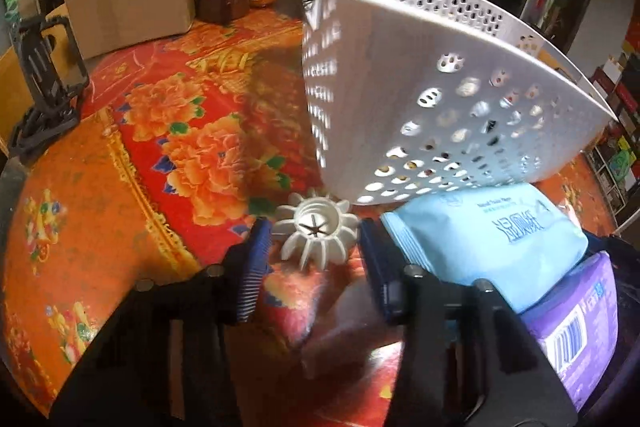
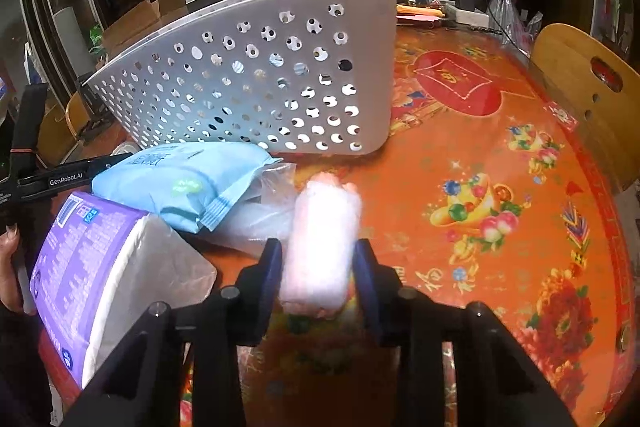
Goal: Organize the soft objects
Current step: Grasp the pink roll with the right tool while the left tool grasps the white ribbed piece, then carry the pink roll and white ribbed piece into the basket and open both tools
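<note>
Both grippers at soft items beside the white basket (image 2: 256,75).
Right gripper (image 2: 318,259) clamps a pale pink roll (image 2: 320,247); left gripper (image 1: 316,247) brackets a white ribbed ball (image 1: 316,231), contact unclear, seen only in the left view.

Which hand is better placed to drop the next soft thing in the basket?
Right. Its tongs already squeeze the fluffy pink roll, close to the basket. The left tongs only straddle a white ribbed ball, with gaps showing at both pads.
</note>
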{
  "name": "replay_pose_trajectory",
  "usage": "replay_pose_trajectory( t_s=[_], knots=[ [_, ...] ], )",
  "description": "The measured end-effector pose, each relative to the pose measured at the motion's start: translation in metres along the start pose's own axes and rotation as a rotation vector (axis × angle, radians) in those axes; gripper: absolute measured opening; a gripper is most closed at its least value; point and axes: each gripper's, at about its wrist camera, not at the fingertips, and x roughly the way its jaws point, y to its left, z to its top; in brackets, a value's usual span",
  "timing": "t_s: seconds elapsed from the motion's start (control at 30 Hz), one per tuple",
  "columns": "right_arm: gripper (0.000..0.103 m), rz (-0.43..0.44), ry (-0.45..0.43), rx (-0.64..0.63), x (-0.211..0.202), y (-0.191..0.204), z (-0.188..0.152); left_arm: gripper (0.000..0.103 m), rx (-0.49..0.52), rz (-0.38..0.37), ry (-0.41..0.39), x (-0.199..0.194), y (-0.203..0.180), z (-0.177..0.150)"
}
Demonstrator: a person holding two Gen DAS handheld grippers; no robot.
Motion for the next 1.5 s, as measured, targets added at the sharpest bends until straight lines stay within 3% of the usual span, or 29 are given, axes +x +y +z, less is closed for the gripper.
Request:
replay_pose_trajectory(
  t_s=[0.17,0.43,0.67,1.13,1.5],
  knots=[
    [0.035,-0.005,0.001,0.003,0.000,-0.001,0.000,0.042,-0.011,0.022,-0.088,-0.022,0.004,-0.004],
    [0.031,-0.023,-0.001,0.000,0.000,0.001,0.000,0.042,-0.038,0.015,-0.103,-0.029,0.015,-0.009],
    [0.031,-0.038,-0.087,-0.004,-0.017,0.004,-0.002,0.042,-0.069,0.022,-0.142,-0.043,0.021,-0.011],
    [0.031,-0.023,-0.147,0.010,-0.039,0.003,-0.010,0.042,-0.029,0.079,-0.185,-0.059,0.013,-0.018],
    [0.031,-0.044,-0.256,-0.018,-0.106,0.005,0.012,0.042,0.001,0.077,-0.260,-0.124,0.008,-0.012]
  ],
)
